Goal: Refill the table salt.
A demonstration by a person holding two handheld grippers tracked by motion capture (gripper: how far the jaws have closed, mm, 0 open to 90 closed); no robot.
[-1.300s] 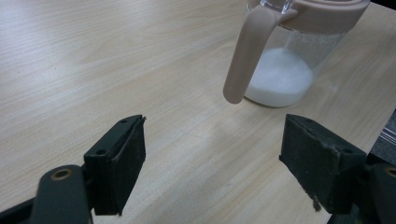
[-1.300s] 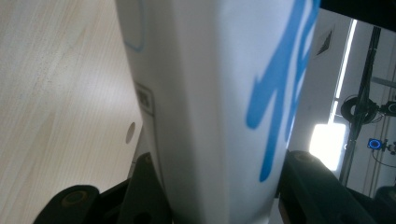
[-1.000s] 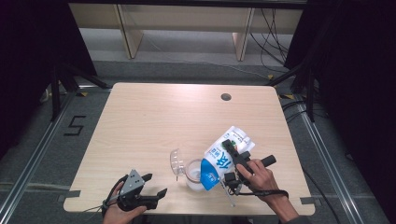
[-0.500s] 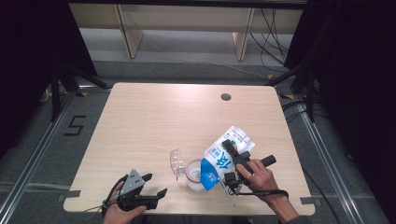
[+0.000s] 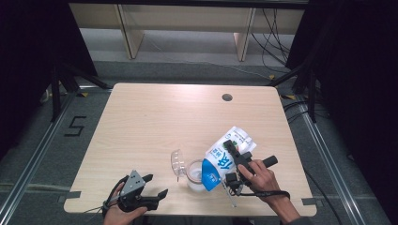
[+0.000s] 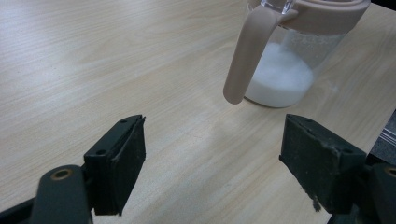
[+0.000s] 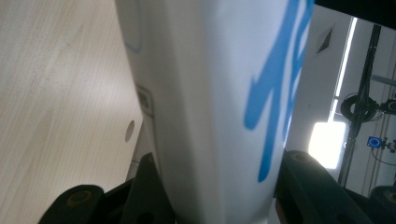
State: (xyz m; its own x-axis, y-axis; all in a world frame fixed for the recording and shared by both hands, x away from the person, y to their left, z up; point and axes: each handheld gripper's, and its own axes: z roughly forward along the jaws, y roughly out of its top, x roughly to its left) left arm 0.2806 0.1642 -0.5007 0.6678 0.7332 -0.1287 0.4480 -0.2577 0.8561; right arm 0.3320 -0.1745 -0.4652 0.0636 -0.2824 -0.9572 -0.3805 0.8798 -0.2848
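**A:** ok starting nearest the camera. Left hand (image 5: 123,212) sits at the front-left edge of the table (image 5: 155,122), palm wrapped around the left gripper (image 5: 156,185), which lies low and roughly level, pointing right twd the jug. Its 2 jaws stand wide apart w/ nothing between them, just bare wood underneath.

**B:** and the right one?

**A:** Right hand (image 5: 259,178) comes in from the front-right corner, wrist cocked, cable looped under it. The right gripper (image 5: 231,161) is clamped on the milk carton (image 5: 225,159), 1 jaw on each side. In the right gripper view the carton (image 7: 210,107) fills the gap, both jaws pressed against its walls.

**B:** what's the carton look like?

**A:** White w/ big blue lettering and a blue lower part. It's tipped hard over, the blue end down at the jug's mouth and the white end up and away, twd the table's back right.

**B:** jug?

**A:** Clear jug (image 6: 285,60), beige rim and handle, standing just right of center near the front edge, lid flipped open to its left. White liquid covers the bottom, maybe 1/3 up. It's near the left gripper's jaws but apart from them.
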